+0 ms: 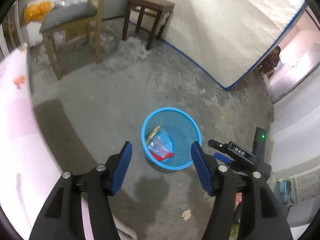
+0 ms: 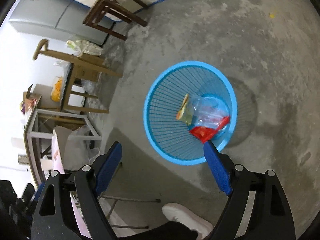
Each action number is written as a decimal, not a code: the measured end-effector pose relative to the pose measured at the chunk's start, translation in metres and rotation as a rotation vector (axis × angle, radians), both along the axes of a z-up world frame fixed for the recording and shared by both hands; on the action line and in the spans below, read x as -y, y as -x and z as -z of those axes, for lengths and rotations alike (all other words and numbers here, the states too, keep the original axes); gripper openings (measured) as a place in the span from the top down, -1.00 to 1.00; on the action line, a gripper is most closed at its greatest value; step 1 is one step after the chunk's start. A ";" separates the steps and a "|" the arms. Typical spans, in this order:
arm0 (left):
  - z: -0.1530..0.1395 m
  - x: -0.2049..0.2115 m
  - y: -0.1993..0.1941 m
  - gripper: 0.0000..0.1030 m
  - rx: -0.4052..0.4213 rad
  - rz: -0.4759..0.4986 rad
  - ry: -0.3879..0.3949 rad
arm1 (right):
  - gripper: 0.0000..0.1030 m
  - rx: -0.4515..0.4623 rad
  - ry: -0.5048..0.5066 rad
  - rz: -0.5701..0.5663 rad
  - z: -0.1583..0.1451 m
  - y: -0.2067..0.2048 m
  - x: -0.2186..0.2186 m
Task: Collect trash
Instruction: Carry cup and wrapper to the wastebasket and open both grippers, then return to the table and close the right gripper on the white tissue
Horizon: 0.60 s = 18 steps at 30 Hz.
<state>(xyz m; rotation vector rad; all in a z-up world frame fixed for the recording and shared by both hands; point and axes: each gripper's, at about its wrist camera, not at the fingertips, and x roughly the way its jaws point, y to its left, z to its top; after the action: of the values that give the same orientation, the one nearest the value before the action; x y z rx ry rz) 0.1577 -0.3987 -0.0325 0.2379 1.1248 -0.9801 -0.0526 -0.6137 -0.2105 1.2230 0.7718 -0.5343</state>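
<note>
A blue mesh waste basket (image 1: 185, 118) stands on the concrete floor; it also shows in the right wrist view (image 2: 166, 92). Inside lie a clear plastic bag (image 1: 161, 143), a red wrapper (image 2: 202, 133) and a yellow-green wrapper (image 2: 185, 110). My left gripper (image 1: 162, 150) is open and empty above the basket's near rim. My right gripper (image 2: 163, 149) is open and empty above the basket's near side; it also shows in the left wrist view (image 1: 224, 152). A crumpled paper scrap (image 1: 186, 214) lies on the floor near me.
A wooden chair (image 1: 70, 20) and a dark stool (image 1: 148, 10) stand at the back. A white mattress (image 1: 230, 30) leans on the wall to the right. A pink-covered table edge (image 1: 14, 110) is at the left. My shoe (image 2: 186, 218) is on the floor below.
</note>
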 end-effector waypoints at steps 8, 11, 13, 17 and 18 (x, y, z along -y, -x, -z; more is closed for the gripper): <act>-0.102 -0.148 0.004 -0.39 0.168 -0.002 0.138 | -0.55 0.098 0.199 -0.209 -0.094 -0.014 -0.048; -0.129 -0.223 0.008 -0.52 0.254 -0.054 0.173 | -0.55 0.142 0.231 -0.307 -0.123 -0.026 -0.077; -0.140 -0.275 0.009 -0.55 0.318 -0.130 0.182 | -0.55 0.170 0.244 -0.381 -0.139 -0.037 -0.101; -0.144 -0.371 0.013 -0.58 0.414 -0.306 0.176 | -0.55 0.227 0.244 -0.533 -0.167 -0.067 -0.155; -0.143 -0.389 0.018 -0.58 0.419 -0.342 0.175 | -0.55 0.236 0.234 -0.560 -0.169 -0.073 -0.166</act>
<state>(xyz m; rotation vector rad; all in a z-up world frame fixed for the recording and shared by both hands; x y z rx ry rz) 0.1400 -0.0093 0.1102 0.0974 0.6634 -0.6772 0.0208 -0.4474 -0.0416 0.7867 0.7825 -0.0154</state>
